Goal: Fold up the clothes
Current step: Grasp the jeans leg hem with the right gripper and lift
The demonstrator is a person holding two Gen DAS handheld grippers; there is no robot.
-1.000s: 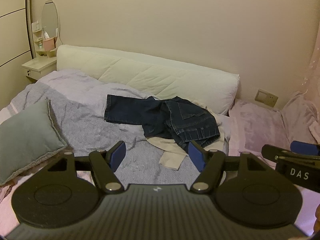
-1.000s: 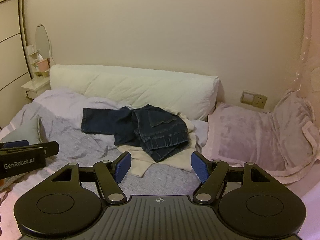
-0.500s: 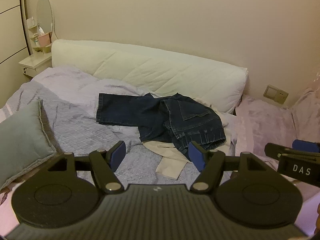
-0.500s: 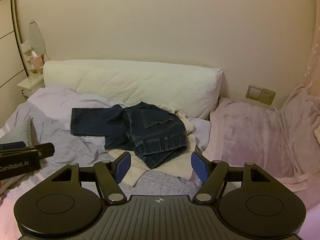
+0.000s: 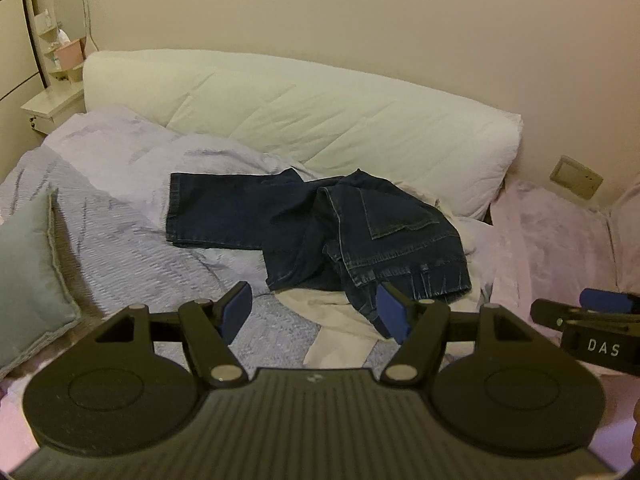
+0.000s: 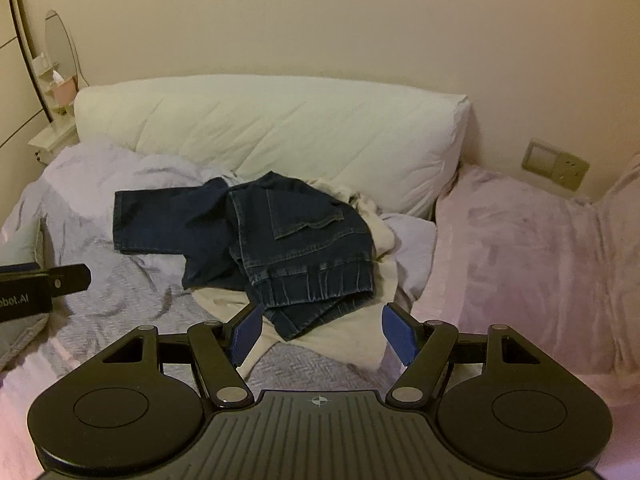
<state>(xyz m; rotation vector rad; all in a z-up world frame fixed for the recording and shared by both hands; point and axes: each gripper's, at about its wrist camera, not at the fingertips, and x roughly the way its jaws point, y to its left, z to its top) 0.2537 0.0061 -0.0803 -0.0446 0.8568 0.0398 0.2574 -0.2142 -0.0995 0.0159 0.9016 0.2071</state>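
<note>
We hold both grippers, left (image 5: 315,317) and right (image 6: 321,333), jaws wide and empty, below the crumpled dark denim jeans (image 6: 260,236) mid-frame, lying on cream cloth (image 6: 344,344) on the bed (image 6: 120,300).

L gripper (image 5: 315,317) & R gripper (image 6: 321,332), jaws wide, empty.

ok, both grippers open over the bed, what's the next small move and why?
Probably ease the right gripper forward onto the jeans at the waistband. The jeans lie crumpled on a cream garment, and both it and the left gripper hold nothing.
</note>
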